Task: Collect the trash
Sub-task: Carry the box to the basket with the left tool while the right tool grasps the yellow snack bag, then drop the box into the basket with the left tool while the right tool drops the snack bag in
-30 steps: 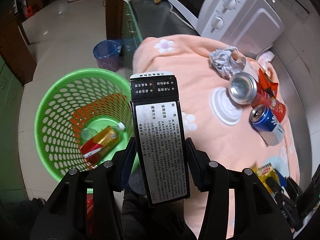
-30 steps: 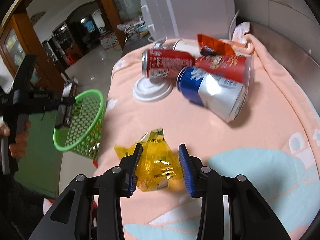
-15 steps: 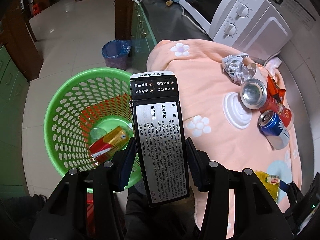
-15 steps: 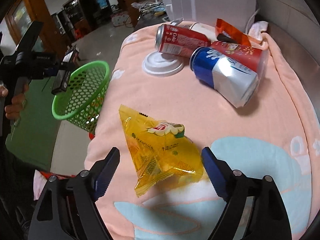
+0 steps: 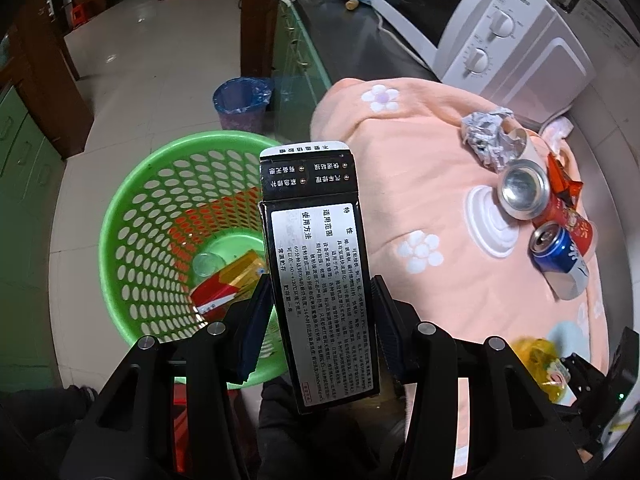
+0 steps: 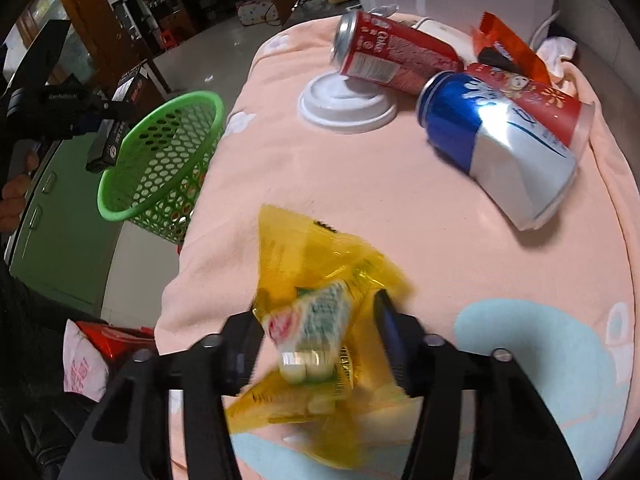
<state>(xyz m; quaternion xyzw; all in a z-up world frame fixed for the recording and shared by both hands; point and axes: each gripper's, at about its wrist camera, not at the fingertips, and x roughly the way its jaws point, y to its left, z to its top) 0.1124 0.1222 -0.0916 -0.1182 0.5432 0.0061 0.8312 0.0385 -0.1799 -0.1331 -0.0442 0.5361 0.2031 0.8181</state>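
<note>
Nearby, blue can (image 6: pixel 500 148) touches red can (image 6: pixel 394 56)

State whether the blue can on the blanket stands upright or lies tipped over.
Tipped over. The blue can lies on its side on the blanket, its dented body flat and its top facing sideways.

Pale tiled floor (image 5: pixel 132 60), green cabinets (image 5: pixel 24 148), dark wood furniture (image 5: pixel 260 20), white microwave (image 5: pixel 492 28).

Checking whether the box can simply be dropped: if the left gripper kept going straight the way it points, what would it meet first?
Probably the green basket; depth is unclear. The left gripper holds the black box above it.
</note>
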